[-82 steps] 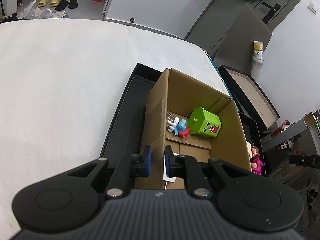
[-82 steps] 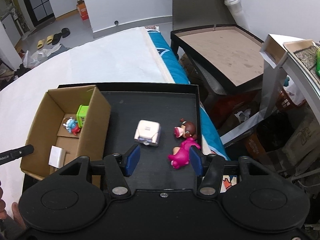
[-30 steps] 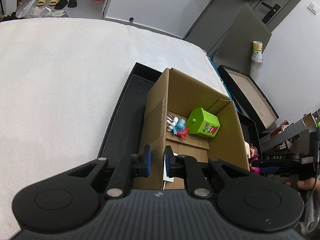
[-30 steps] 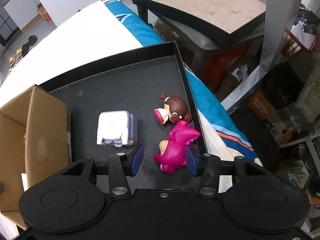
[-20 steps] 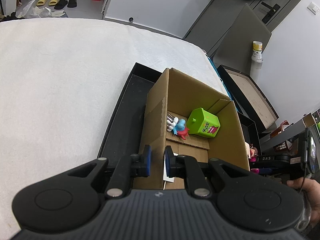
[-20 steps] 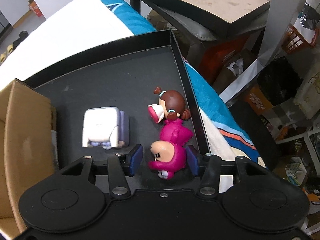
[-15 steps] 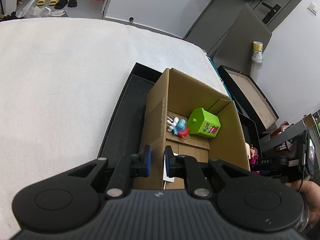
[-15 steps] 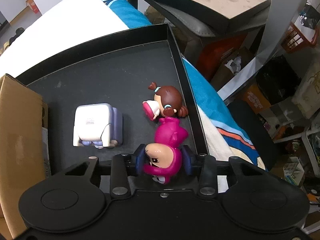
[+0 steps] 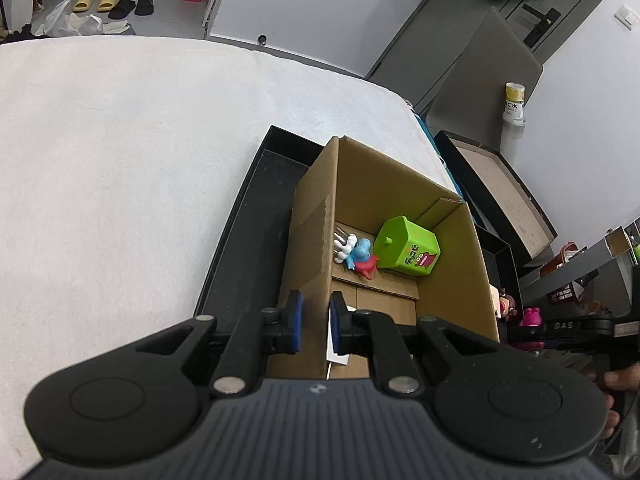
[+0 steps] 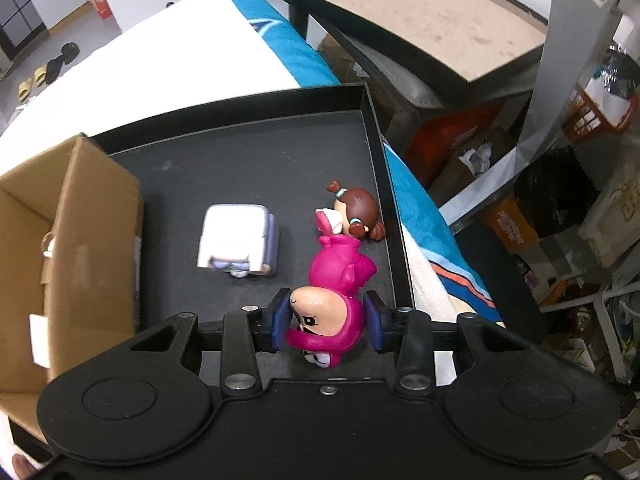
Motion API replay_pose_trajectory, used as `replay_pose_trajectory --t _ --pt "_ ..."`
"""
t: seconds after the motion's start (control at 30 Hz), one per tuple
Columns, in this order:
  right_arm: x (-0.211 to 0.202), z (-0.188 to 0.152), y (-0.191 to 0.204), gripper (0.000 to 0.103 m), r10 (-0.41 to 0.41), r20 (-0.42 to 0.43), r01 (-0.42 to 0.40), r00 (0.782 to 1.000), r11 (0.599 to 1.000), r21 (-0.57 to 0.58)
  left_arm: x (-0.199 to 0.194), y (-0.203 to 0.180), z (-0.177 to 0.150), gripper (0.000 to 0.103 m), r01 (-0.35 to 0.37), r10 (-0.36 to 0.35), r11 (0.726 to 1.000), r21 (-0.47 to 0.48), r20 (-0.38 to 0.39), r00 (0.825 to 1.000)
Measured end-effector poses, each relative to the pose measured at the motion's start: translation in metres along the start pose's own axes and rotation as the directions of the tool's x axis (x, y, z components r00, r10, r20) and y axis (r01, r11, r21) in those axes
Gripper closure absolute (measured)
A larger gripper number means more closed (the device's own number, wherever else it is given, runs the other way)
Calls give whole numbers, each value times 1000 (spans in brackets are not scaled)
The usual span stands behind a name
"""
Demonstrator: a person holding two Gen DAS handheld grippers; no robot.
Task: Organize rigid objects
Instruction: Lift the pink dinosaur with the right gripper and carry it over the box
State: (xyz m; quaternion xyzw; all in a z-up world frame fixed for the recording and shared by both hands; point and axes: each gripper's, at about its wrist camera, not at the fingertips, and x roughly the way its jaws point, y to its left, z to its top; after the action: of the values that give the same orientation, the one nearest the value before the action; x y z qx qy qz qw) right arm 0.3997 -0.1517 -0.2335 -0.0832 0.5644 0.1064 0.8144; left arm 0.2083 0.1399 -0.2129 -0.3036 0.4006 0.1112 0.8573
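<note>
My right gripper (image 10: 326,322) is shut on a pink toy figure (image 10: 334,280), holding it by the head just above the black tray (image 10: 248,160). A brown-haired doll (image 10: 354,212) and a white-and-lilac cube toy (image 10: 236,240) lie on the tray beside it. The cardboard box (image 10: 92,216) stands on the tray's left part. In the left wrist view my left gripper (image 9: 316,322) is shut on the near wall of the cardboard box (image 9: 310,236). Inside lie a green cube toy (image 9: 408,248) and a small blue-and-red figure (image 9: 360,256). The pink toy (image 9: 530,318) shows past the box's right wall.
The tray rests on a white bed cover (image 9: 120,152) with a blue-edged blanket (image 10: 296,56) at its right side. Beyond the bed's right edge are a low black-framed table (image 10: 420,20), a grey shelf post (image 10: 560,60) and floor clutter. A hand (image 9: 616,380) holds the right gripper.
My right gripper closed its jaws on the pink toy and lifted it slightly, drawing it away from the doll. The left gripper and the box stayed as they were.
</note>
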Motion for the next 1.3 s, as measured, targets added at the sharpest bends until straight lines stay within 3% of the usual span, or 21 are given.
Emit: replay_pose_trajectory --t 0.73,1.3 --pt "-76 -2 23 65 28 115 -19 993 997 -76 2 4 0 90 17 -17 1000 4 3 1000" --pt "-115 3 61 65 42 154 -13 987 983 -184 2 5 0 90 26 -26 1000 -3 -4 1000"
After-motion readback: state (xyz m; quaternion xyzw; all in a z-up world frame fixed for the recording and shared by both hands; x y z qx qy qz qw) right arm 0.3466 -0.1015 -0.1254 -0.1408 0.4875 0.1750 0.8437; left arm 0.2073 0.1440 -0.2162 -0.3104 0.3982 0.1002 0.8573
